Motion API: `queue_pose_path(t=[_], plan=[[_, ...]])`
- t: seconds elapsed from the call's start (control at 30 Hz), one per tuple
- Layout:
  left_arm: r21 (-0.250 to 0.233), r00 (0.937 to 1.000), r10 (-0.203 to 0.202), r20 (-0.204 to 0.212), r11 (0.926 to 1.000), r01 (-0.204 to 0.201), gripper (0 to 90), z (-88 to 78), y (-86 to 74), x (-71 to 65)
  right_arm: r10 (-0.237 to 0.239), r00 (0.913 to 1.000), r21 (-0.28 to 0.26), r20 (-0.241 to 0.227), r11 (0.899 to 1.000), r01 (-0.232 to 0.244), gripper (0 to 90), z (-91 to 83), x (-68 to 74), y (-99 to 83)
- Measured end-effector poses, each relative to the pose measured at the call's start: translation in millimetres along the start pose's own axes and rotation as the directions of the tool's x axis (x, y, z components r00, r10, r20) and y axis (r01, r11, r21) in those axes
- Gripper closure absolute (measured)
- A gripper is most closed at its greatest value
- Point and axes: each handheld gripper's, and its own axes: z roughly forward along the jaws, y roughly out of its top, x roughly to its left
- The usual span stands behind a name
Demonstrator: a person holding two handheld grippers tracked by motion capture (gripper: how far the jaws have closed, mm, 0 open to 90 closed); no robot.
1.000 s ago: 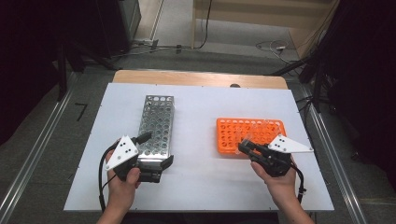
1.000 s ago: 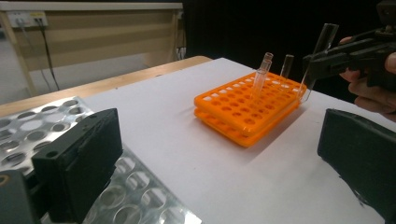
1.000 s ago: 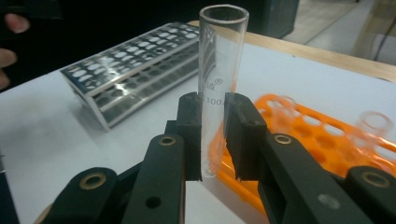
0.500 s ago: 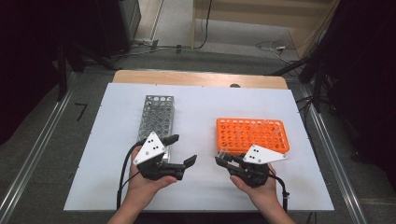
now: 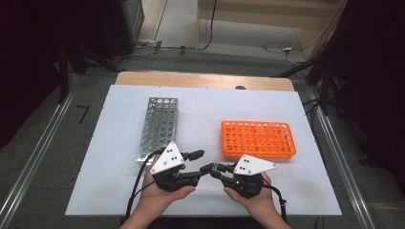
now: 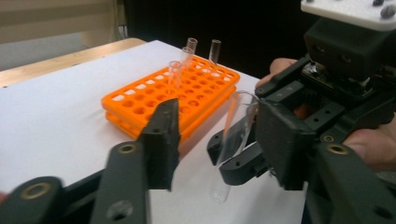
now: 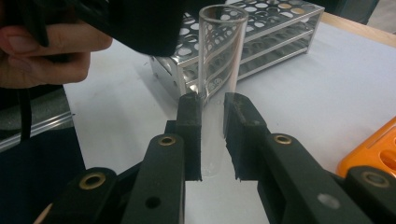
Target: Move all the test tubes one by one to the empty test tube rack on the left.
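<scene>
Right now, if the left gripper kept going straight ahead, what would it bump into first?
Probably the clear glass test tube held in the right gripper; it stands between the left gripper's jaws, which have just been closing.

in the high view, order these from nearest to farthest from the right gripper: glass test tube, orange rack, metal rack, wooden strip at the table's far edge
1. Glass test tube: clamped in the jaws of the right gripper.
2. Orange rack: just beyond the gripper, toward the table's right.
3. Metal rack: farther off, on the left half of the table.
4. Wooden strip: along the far edge, farthest.
</scene>
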Motion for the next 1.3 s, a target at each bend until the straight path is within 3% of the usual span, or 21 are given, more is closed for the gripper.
queue_pose_path(t=[0.33,0.5,0.83,1.0,1.13,1.3], plan=[[0.017,0.9993,0.011,0.035,0.9998,-0.011,66.9,8.3,-2.6,-6.2,-0.023,0.9995,0.018,-0.023,1.000,0.023,74.2,5.8,7.8,1.2],[0.033,0.9994,0.023,0.025,0.9992,-0.024,73.8,10.6,-4.0,-8.0,-0.030,0.9991,0.023,-0.031,0.999,0.030,74.2,7.2,10.2,1.4],[0.039,0.9996,0.029,0.005,0.9988,-0.029,75.9,10.8,-3.4,-6.8,-0.013,0.9994,0.019,-0.032,1.000,0.013,73.5,8.7,8.8,0.4],[0.030,0.9993,0.029,-0.023,0.9991,-0.029,75.9,6.2,-0.1,-0.2,-0.004,0.9987,0.003,-0.052,1.000,0.004,55.9,3.0,4.1,1.1],[0.023,0.9991,0.017,-0.037,0.9996,-0.017,76.0,3.8,2.2,5.1,0.014,0.9991,-0.017,-0.039,1.000,-0.014,38.4,-7.6,-3.5,-1.2],[0.016,0.9982,0.020,-0.056,0.9997,-0.019,75.9,0.4,8.1,14.1,0.055,0.9985,-0.038,-0.008,0.998,-0.055,24.5,-23.1,-17.8,-6.6]])
